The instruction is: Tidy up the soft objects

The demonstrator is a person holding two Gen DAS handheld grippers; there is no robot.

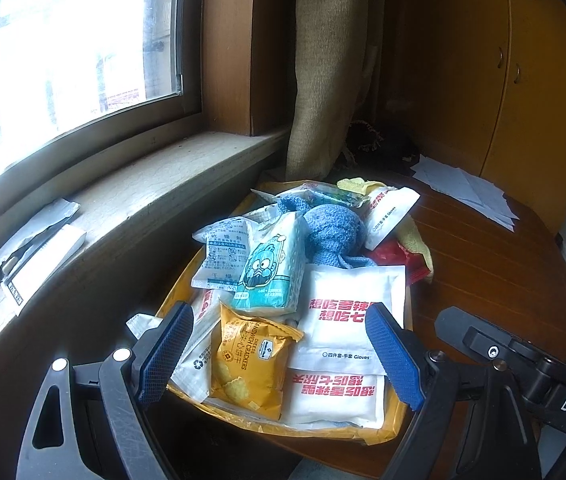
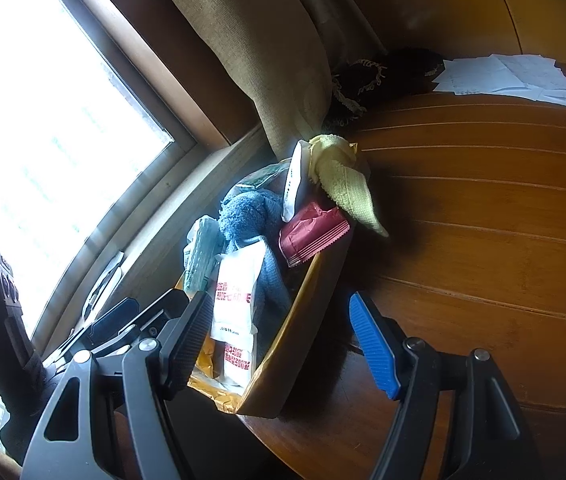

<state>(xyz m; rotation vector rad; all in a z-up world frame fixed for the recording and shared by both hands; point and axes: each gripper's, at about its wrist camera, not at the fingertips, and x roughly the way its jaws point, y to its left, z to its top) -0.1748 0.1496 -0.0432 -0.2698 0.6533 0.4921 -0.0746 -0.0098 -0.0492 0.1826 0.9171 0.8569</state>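
Note:
A yellow cardboard box [image 1: 187, 280] sits on the wooden table by the window, heaped with soft things. On top lie a yellow cracker pack [image 1: 249, 360], white glove packets [image 1: 353, 320], a teal tissue pack [image 1: 269, 268], a white desiccant pouch [image 1: 223, 254], a blue knitted toy [image 1: 333, 234], a red packet [image 1: 397, 256] and a yellow cloth [image 1: 417, 236]. My left gripper [image 1: 279, 356] hovers open just above the box's near end, nothing between its blue pads. My right gripper [image 2: 279, 348] stands open astride the box's right wall [image 2: 303, 320]; the yellow cloth [image 2: 347, 176] hangs over the far corner.
Loose white papers [image 2: 507, 76] lie at the table's far side. A curtain [image 1: 323, 72] hangs behind the box, with a dark fringed cloth [image 2: 367, 80] at its foot. The windowsill [image 1: 103, 208] to the left holds a silver packet [image 1: 27, 248]. A yellow cupboard [image 1: 523, 80] stands behind.

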